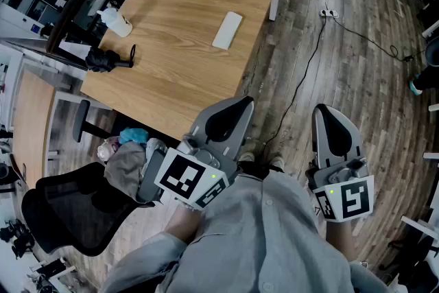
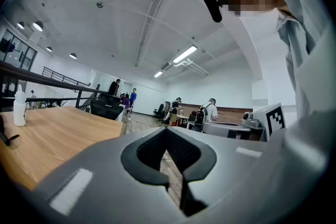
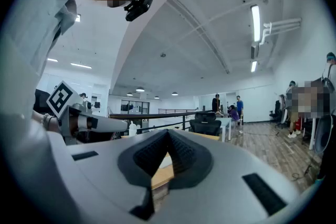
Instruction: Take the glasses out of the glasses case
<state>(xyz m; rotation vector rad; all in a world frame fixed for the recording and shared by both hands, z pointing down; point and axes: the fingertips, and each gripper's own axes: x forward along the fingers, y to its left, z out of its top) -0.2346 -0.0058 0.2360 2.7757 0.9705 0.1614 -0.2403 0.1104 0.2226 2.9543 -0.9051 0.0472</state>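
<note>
The left tongs (image 1: pixel 233 113) and right tongs (image 1: pixel 329 121) are held close to the person's body, over the wooden floor (image 1: pixel 357 72) and short of the counter (image 1: pixel 178 72). A white glasses case (image 1: pixel 227 30) lies near the counter's right edge. A white bottle (image 1: pixel 116 22) and a black object (image 1: pixel 106 60) sit at its left edge.

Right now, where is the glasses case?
In the head view, the white glasses case lies on the wooden table, near its right edge, right of the white bottle.
</note>
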